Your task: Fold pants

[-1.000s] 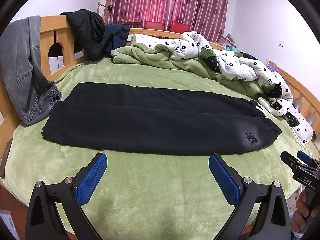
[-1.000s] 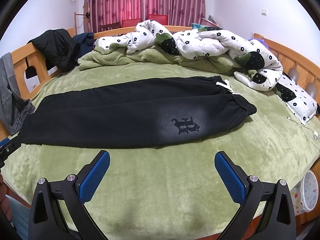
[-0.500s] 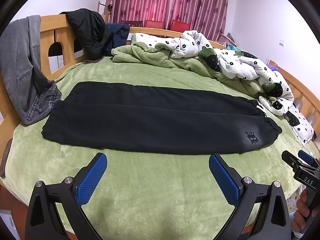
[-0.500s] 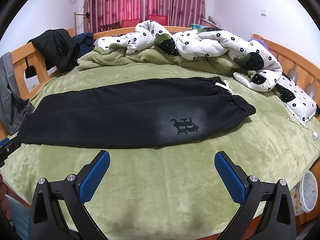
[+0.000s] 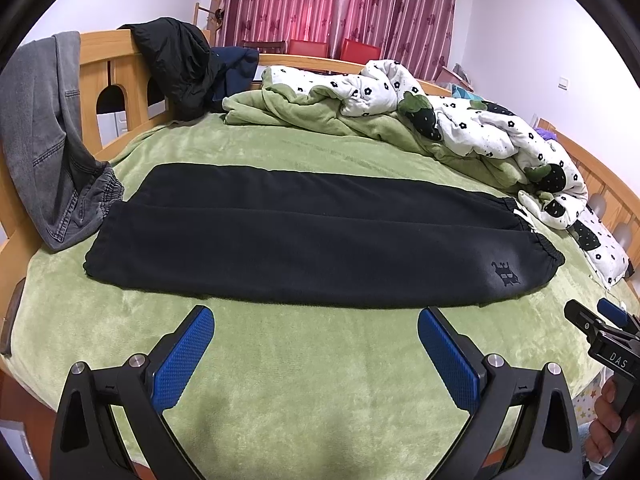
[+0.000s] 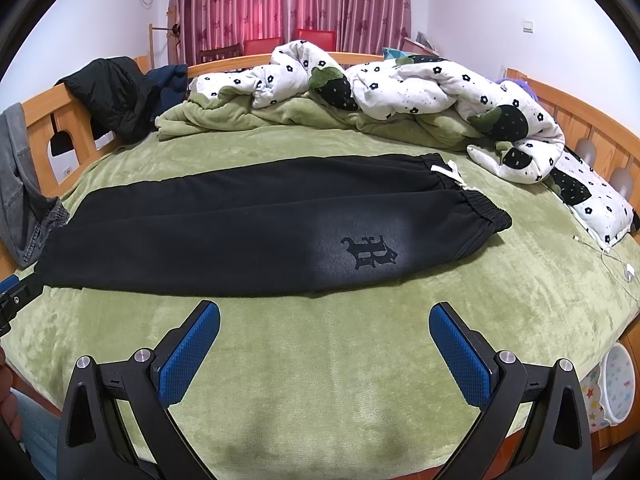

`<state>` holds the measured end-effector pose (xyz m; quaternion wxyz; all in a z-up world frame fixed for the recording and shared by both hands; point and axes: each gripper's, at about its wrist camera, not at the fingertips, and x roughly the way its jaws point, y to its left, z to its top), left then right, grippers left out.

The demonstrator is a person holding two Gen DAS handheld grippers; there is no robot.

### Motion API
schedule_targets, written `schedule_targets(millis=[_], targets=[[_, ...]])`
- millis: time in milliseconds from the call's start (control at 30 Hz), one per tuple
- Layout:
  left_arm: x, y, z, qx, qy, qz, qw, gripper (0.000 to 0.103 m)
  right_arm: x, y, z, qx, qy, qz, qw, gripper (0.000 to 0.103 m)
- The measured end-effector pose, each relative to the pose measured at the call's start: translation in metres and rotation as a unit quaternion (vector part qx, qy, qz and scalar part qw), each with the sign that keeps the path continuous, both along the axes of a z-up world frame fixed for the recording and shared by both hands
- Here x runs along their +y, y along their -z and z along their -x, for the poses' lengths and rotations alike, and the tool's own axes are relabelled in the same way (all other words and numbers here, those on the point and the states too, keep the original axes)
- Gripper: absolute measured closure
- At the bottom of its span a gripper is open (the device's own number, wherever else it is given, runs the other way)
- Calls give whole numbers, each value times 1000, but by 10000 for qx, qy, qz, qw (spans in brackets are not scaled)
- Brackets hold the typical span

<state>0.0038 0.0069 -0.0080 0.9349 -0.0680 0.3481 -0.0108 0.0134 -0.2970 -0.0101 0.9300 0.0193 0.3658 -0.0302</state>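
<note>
Before the black pants' (image 5: 312, 240) near edge, both grippers' (image 5: 316, 344) (image 6: 325, 338) jaws spread over bare blanket (image 6: 320, 380).

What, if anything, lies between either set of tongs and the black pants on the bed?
Nothing visible. Only bare green blanket separates the open left tongs and open right tongs from the near edge of the black pants.

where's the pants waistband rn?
In the right wrist view, the waistband lies right of centre on the green blanket, near the white flowered quilt.
</note>
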Motion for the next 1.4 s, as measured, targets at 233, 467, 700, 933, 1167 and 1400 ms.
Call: schedule_targets(millis=[233, 467, 700, 933, 1167, 1400], targets=[[0, 1, 1, -18, 5, 3, 10000, 0, 0, 0, 0, -9, -4, 0, 10000, 0], [1, 1, 1, -21, 6, 16, 10000, 0, 0, 0, 0, -8, -7, 0, 10000, 0], [3, 2, 1, -17, 21, -38, 10000, 0, -1, -4, 1, -53, 53, 71, 9999, 0], [13, 3, -4, 49, 159, -92, 9998, 1, -3, -10, 9, -179, -30, 844, 9963, 1], [30, 4, -16, 20, 142, -128, 9998, 2, -30, -11, -19, -5, -211, -133, 9997, 5], [82, 53, -40, 327, -346, 1044, 9934, 5, -57, 40, -62, 273, -234, -814, 9960, 20]])
